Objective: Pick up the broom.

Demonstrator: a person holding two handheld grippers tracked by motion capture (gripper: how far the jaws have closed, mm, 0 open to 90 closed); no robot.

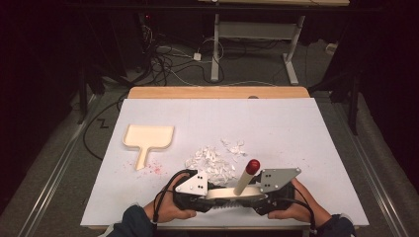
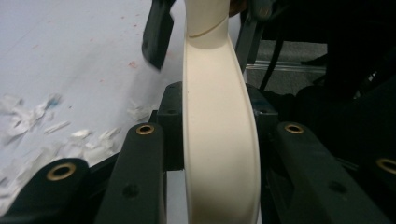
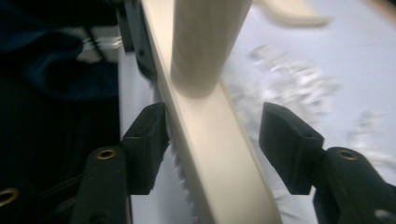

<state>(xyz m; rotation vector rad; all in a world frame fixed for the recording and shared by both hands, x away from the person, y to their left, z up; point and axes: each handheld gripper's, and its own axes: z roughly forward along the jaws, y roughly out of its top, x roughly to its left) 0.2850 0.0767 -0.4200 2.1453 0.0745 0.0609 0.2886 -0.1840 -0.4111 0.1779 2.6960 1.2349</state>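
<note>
Lit evenly from above on the white table, bright against a dim, nearly black room on both sides. Cast only soft, short shadows under the near tools. Showed no hard glare, though grainy in the high view. Blurred strongly in the right gripper view, with paper scraps smeared and far edges soft. Kept the cream brush out of focus up close in the left gripper view.

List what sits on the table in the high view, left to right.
Cream dustpan → white paper scraps → left gripper, shut on the cream brush → brush's red-tipped handle → right gripper, jaws apart around the brush.
</note>
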